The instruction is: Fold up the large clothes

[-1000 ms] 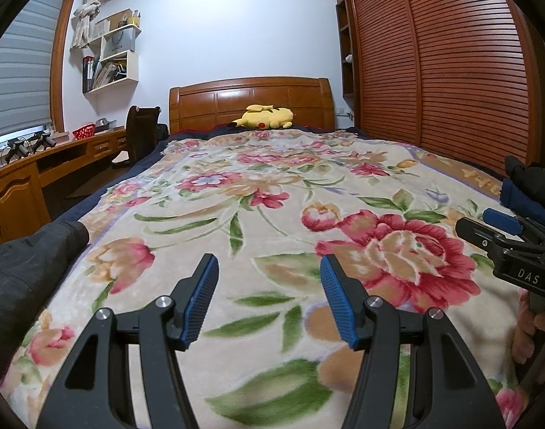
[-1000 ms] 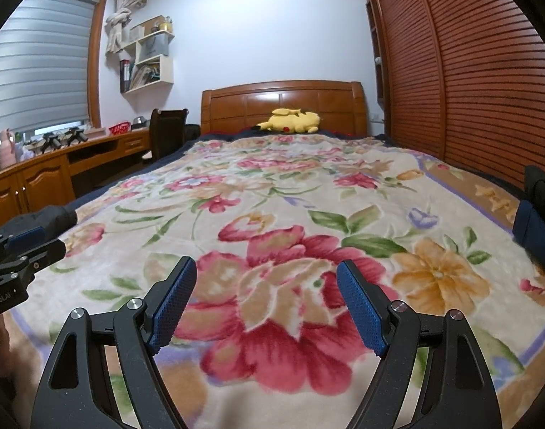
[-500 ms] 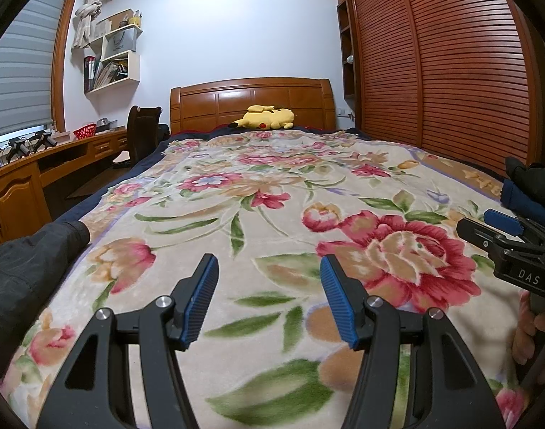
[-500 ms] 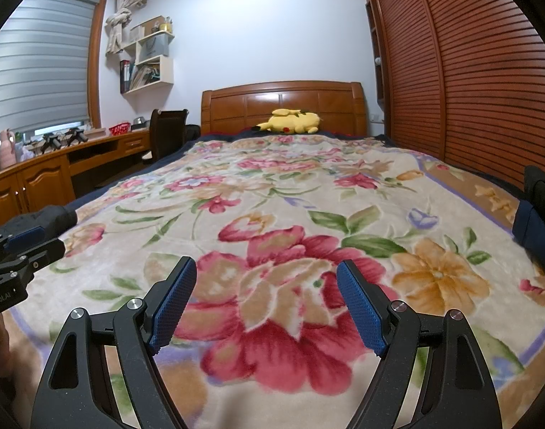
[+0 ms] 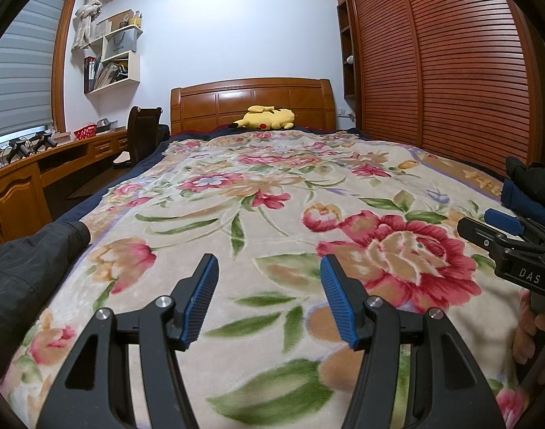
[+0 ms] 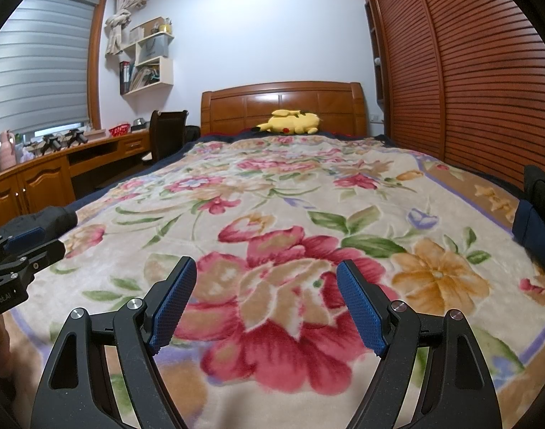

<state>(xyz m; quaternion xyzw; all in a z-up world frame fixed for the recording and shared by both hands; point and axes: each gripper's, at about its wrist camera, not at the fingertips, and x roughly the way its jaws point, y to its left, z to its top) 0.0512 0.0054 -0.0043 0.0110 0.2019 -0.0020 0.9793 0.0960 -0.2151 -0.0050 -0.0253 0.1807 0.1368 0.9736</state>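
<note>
Left wrist view: left gripper [image 5: 268,296] and right gripper [image 6: 267,298] are both held released, empty, over the bed's near edge. Dark garment [image 5: 25,271] lies at the bed's left edge, nearer the left gripper; another dark garment [image 6: 536,228] is seen at the right edge.

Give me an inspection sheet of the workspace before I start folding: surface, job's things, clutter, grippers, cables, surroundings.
Surface: floral blanket spread flat over the bed, lying smooth.
Job's things: dark garment at the blanket's left edge; a dark and blue garment at the right edge. Neither is held.
Clutter: yellow plush toy at the headboard, away from the near end.
Grippers: left gripper open with nothing between the jaws; right gripper open wider, also holding nothing. Both hover over the near end.
Cables: nothing seen.
Surroundings: wooden desk and chair on the left, wall shelves above, louvred wardrobe doors on the right.
</note>
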